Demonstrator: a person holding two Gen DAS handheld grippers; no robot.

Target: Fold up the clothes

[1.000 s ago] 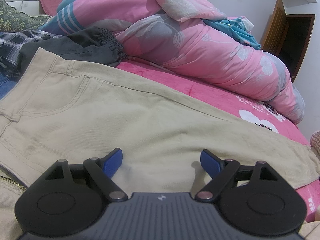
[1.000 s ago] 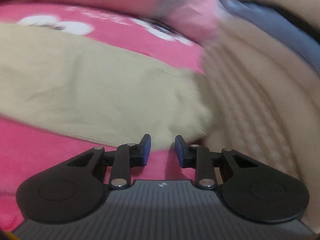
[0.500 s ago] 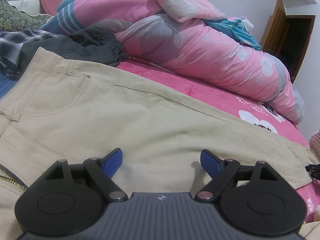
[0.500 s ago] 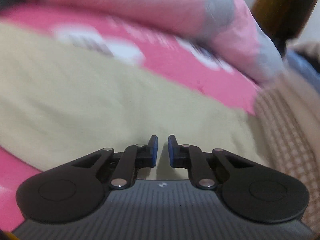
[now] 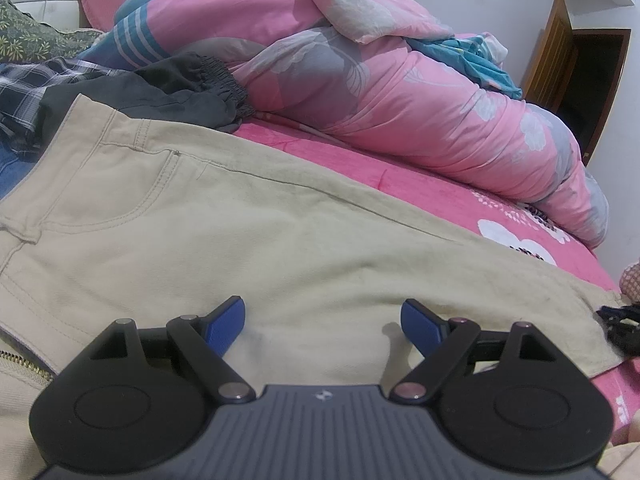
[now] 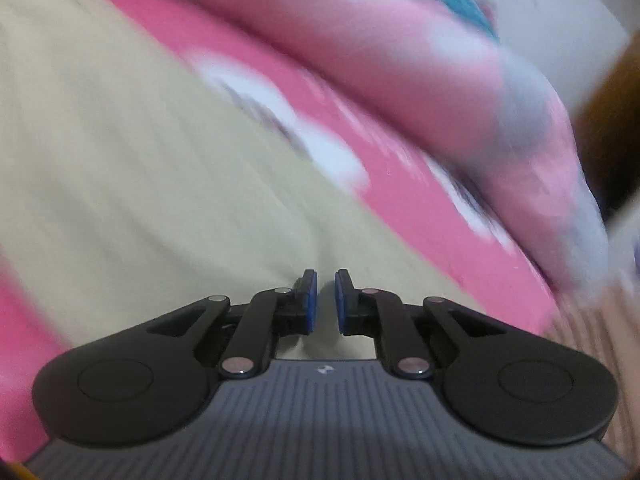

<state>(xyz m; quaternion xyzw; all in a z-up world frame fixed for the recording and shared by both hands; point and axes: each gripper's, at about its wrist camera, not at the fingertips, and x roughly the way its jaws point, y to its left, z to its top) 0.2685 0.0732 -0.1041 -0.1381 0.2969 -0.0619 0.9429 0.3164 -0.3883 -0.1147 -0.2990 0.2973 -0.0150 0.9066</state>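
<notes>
Since a second ago the right gripper (image 6: 323, 300) has swung over the beige cotton trousers' (image 5: 240, 248) hem, jaws narrowed almost shut; whether they pinch cloth is unclear. Left gripper (image 5: 323, 320) hangs wide open above the trousers on the pink bed (image 5: 400, 176).

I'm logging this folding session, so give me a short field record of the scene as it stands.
garment: beige trousers spread flat on pink bedsheet
left tongs: open, over the trousers
right tongs: nearly closed at the trousers' leg end; grip on cloth unclear
behind: pink quilt, dark grey garment
right view: blurred
</notes>
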